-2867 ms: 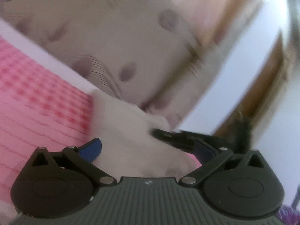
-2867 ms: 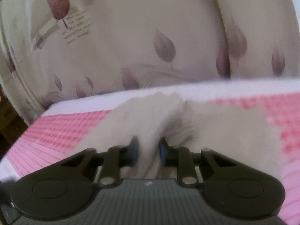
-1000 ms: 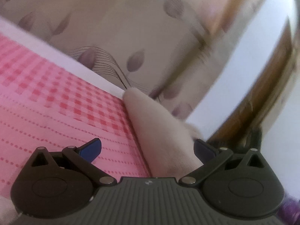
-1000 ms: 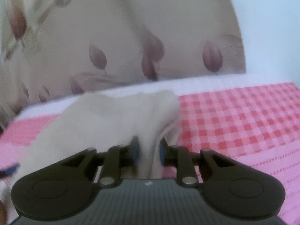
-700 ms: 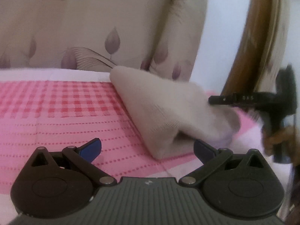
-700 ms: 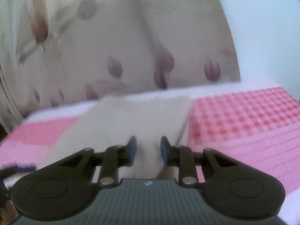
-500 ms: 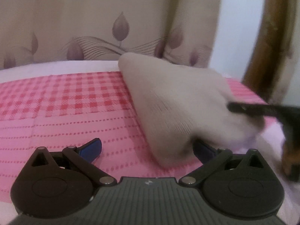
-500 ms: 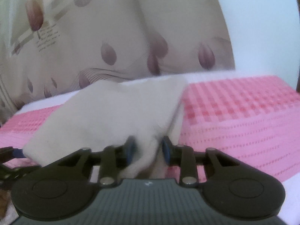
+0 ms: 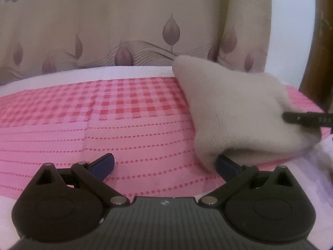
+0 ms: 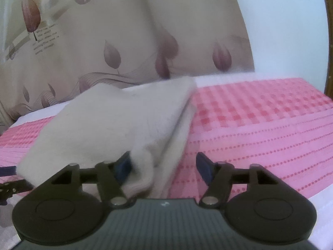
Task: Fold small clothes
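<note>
Two grippers | left gripper [image 9: 164, 164] fingers spread, empty | right gripper [image 10: 164, 166] fingers just spreading – cloth [image 10: 116, 125] between, unpinched | folded cloth on bed [image 10: 260, 129] | withdraw level – avoid dragging fold.

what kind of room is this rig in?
Probably a bedroom at home: a pink checked sheet spread over what looks like a bed, a leaf-print curtain right behind it, and a folded beige cloth on top.
</note>
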### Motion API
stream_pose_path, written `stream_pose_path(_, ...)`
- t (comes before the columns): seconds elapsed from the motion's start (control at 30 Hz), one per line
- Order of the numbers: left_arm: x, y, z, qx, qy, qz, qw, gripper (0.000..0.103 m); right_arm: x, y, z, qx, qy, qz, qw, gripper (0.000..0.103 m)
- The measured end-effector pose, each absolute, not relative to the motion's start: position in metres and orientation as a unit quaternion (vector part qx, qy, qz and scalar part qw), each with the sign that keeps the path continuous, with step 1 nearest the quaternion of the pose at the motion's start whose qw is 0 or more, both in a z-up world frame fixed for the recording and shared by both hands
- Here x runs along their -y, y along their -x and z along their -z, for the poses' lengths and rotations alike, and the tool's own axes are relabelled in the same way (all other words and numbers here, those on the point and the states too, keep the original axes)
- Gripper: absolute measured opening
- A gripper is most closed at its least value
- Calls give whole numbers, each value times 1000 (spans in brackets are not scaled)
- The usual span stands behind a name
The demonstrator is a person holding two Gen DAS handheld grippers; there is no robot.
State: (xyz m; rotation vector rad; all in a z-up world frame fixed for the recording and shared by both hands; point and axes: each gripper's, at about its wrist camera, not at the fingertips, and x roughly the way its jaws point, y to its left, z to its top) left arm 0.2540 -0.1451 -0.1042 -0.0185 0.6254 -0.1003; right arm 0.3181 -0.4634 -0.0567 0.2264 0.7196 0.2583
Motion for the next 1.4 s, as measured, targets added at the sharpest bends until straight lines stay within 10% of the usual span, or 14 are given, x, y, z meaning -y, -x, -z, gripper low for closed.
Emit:
stream_pose_path(0.27, 130, -248, 49, -167, 99, 123, 973, 102, 490, -296, 48, -322, -151, -133, 925, 68)
stream_pose_path(0.53, 177, -306, 88, -183, 63, 232, 953, 68, 493, -288, 6, -229, -154, -160, 948, 59)
stream_pose_path(0.67, 178, -301, 100, -179, 72, 234, 953, 68, 476, -315, 4, -237, -116, -188, 946, 55)
stream_pose_path(0.77, 174, -304, 104, -189, 90, 240, 948, 72, 462, -329, 26, -278, -82, -194, 937, 49)
stream_pose_path(0.87, 171, -307, 105, -201, 105, 249, 942, 102, 469, -332, 61, -328, -70, -175, 926, 44)
stream_pose_path(1.33, 164, -303, 106, -216, 130, 241, 937, 102, 495, -398, 62, -314, -172, -127, 925, 45)
stream_pose_path(1.4, 163, -303, 106, -218, 134, 237, 937, 102, 487, -413, 72, -326, -162, -133, 922, 28)
